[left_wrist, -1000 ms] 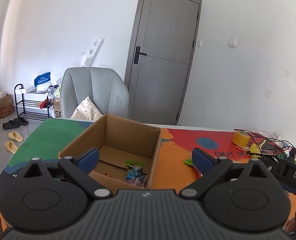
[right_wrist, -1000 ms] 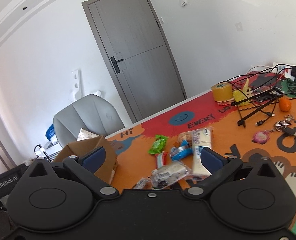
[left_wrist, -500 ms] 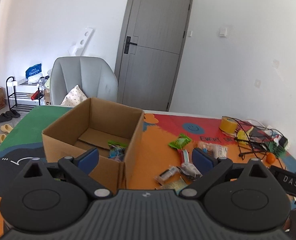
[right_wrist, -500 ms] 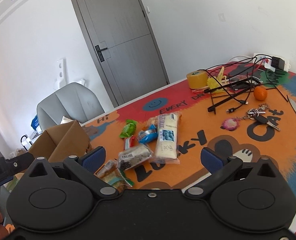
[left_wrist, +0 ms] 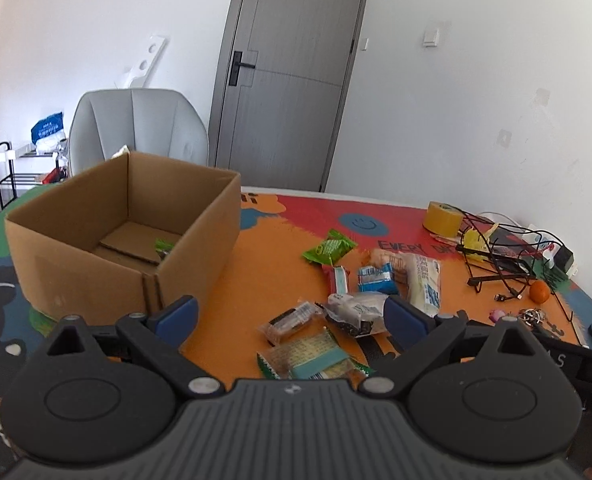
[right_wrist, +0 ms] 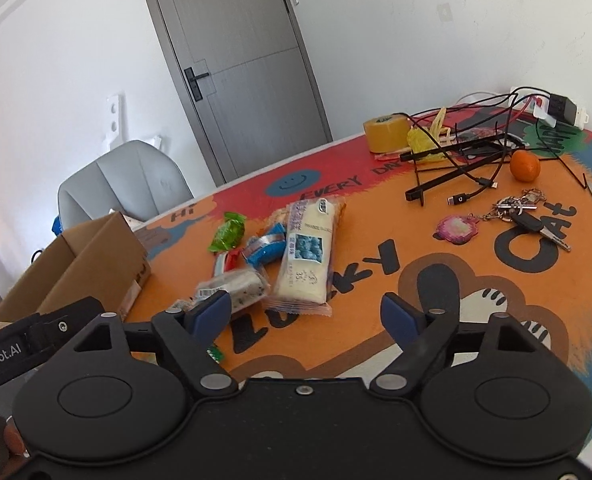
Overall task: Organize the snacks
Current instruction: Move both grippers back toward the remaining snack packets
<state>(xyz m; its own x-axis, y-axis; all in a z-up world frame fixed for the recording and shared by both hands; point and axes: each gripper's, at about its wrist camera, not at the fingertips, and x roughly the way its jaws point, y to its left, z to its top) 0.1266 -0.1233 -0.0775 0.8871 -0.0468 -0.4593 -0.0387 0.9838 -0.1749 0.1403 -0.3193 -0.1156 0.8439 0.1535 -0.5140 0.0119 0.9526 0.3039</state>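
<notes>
An open cardboard box (left_wrist: 120, 236) stands on the left of the colourful table mat, with a green snack packet (left_wrist: 164, 246) inside; it also shows in the right wrist view (right_wrist: 80, 264). Several snack packets lie in a loose pile right of it: a green candy pack (left_wrist: 327, 250), a long white bread pack (right_wrist: 307, 256), a blue wrapper (right_wrist: 266, 249), a clear dark-filled pack (left_wrist: 355, 312), a teal-striped pack (left_wrist: 311, 362). My left gripper (left_wrist: 290, 318) is open and empty above the near packets. My right gripper (right_wrist: 305, 314) is open and empty just in front of the bread pack.
A yellow tape roll (right_wrist: 387, 132), tangled black cables and a stand (right_wrist: 463, 156), an orange (right_wrist: 525, 166), keys with a pink charm (right_wrist: 511, 210) and a power strip (right_wrist: 559, 110) lie at the right. A grey chair (left_wrist: 136, 128) stands behind the table.
Both grippers have swung from the box side toward the snack pile and dropped lower. The left view now shows the packets between its fingers. Both stay open and empty.
</notes>
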